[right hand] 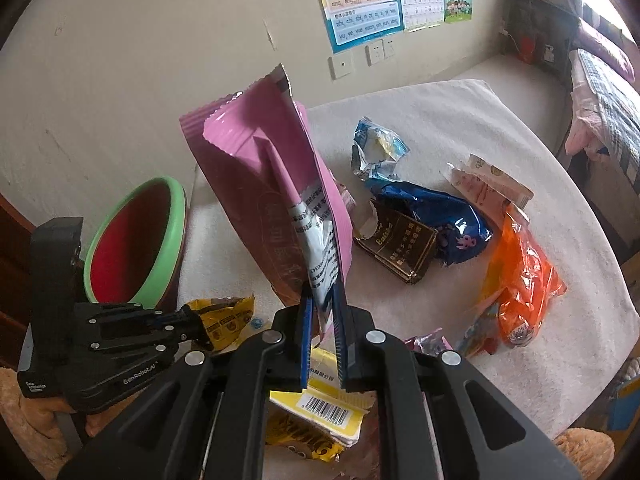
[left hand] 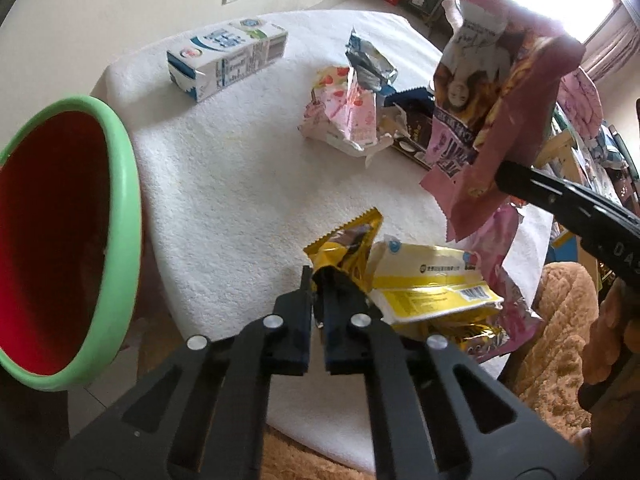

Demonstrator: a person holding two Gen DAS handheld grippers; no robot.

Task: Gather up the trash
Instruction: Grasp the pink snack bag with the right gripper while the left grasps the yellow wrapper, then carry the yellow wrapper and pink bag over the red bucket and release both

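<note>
My left gripper (left hand: 320,280) is shut on a yellow snack wrapper (left hand: 348,244) at the near edge of the white cloth-covered table (left hand: 224,184). It also shows in the right wrist view (right hand: 196,324), with the yellow wrapper (right hand: 228,316). My right gripper (right hand: 322,296) is shut on a large pink snack bag (right hand: 264,200) and holds it upright above the table. The pink bag (left hand: 492,112) hangs at the right in the left wrist view. A green-rimmed red bin (left hand: 60,240) stands at the table's left edge, and shows in the right wrist view (right hand: 136,244).
A milk carton (left hand: 228,60) lies far left on the table. Pink, silver and blue wrappers (left hand: 348,112) lie mid-table. A dark box (right hand: 400,248), blue wrapper (right hand: 444,220) and orange bag (right hand: 520,276) lie right. A yellow-white packet (left hand: 432,288) lies near the front edge.
</note>
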